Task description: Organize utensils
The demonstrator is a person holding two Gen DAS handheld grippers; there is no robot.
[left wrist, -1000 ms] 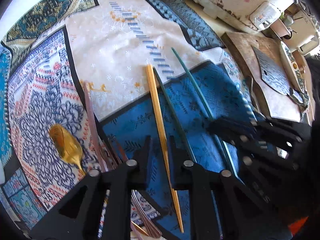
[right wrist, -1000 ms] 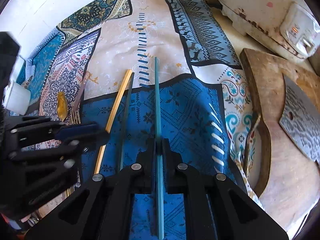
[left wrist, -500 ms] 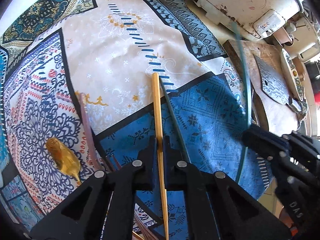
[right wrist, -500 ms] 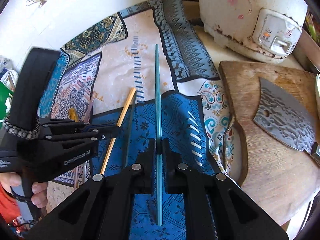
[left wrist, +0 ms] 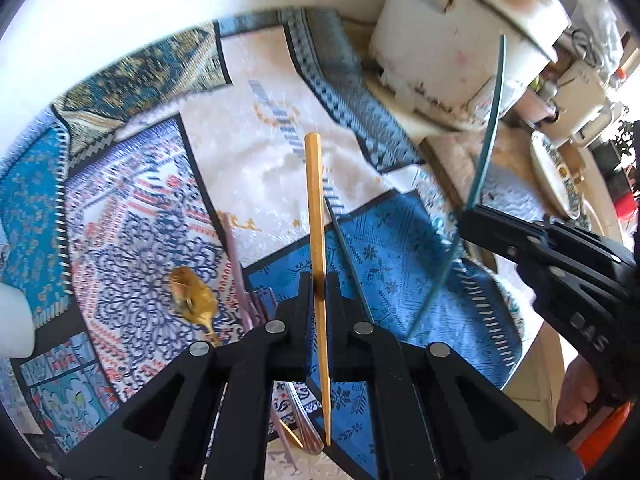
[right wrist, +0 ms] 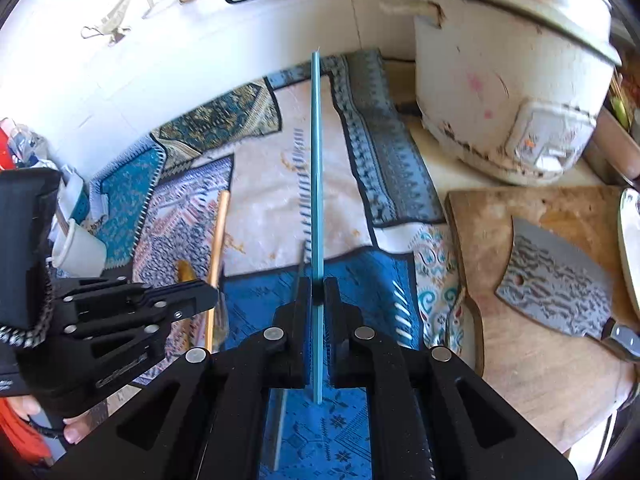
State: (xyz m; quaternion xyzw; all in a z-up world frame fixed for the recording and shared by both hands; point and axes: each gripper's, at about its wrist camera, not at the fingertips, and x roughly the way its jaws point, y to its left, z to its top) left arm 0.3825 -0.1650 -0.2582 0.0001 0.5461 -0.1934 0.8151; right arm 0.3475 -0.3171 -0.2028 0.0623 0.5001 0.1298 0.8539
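Note:
My left gripper (left wrist: 319, 280) is shut on a yellow chopstick (left wrist: 315, 208) and holds it lifted above the patterned cloth (left wrist: 248, 168). My right gripper (right wrist: 318, 286) is shut on a teal chopstick (right wrist: 317, 168), also lifted; it shows in the left wrist view (left wrist: 486, 148) too. A dark green chopstick (left wrist: 344, 240) still lies on the blue part of the cloth. A gold spoon (left wrist: 194, 298), a pink utensil (left wrist: 236, 256) and a fork handle (left wrist: 306, 424) lie at the left.
A white rice cooker (right wrist: 508, 68) stands at the back right. A wooden cutting board (right wrist: 532, 320) with a cleaver (right wrist: 560, 284) lies to the right, with a plate (left wrist: 554, 172) beyond. A white cup (right wrist: 78, 250) stands at the left.
Both grippers have risen from the cloth, each lifting its chopstick. A second ago the left gripper was open around the yellow chopstick; it has since shut on it.

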